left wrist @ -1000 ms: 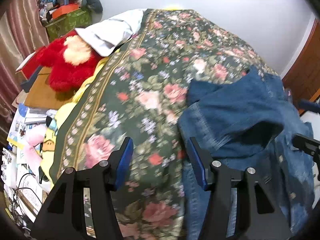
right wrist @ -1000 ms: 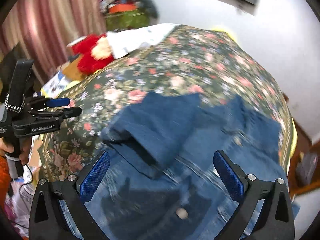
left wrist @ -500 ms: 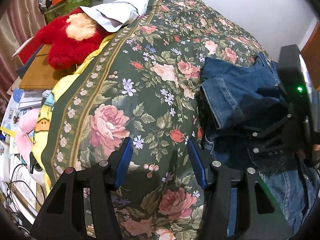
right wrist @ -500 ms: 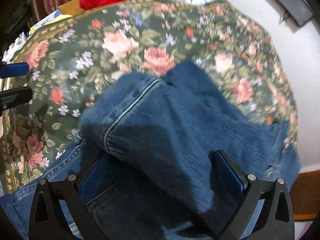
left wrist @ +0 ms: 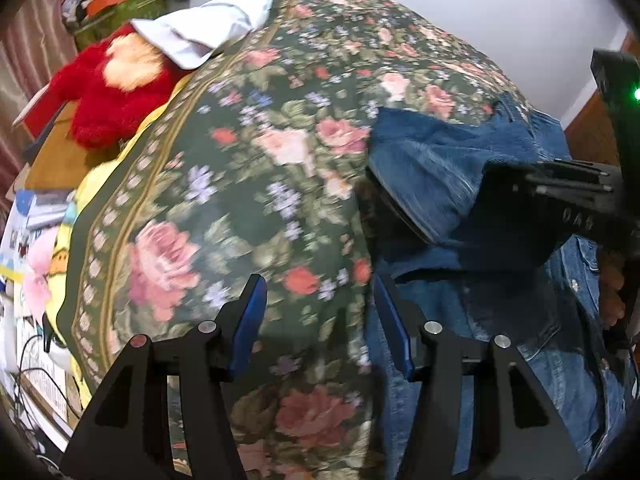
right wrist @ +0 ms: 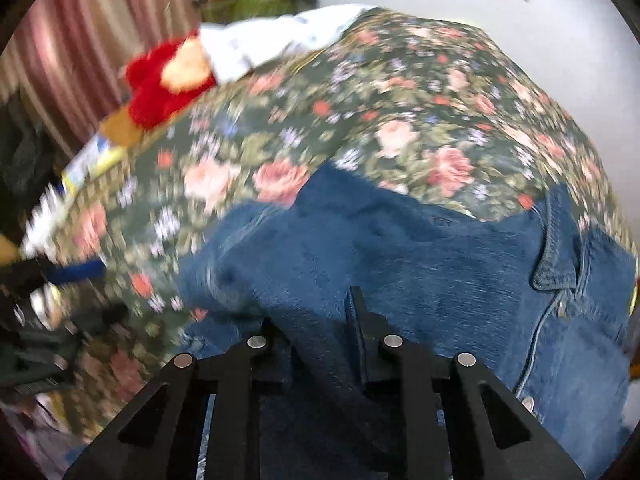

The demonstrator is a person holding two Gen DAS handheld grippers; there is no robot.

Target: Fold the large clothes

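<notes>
Denim jacket [right wrist: 420, 256] on floral bedspread [left wrist: 248, 168], sleeve folded over body. Right hand-held gripper [right wrist: 320, 312] pinched tight on sleeve fold. Left hand-held gripper [left wrist: 318, 316] half-spread, empty, over jacket's edge.

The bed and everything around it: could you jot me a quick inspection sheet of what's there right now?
Surface: bed under a floral cover.
Job's things: denim jacket lying on the cover, one sleeve folded over.
Clutter: red plush toy and white cloth at the bedside; papers.
Grippers: left gripper open over the cover at the jacket's edge, holding nothing; right gripper shut on the jacket's sleeve.
Cables: black cables beside the bed.
Surroundings: striped curtain, white wall, wooden furniture.
</notes>
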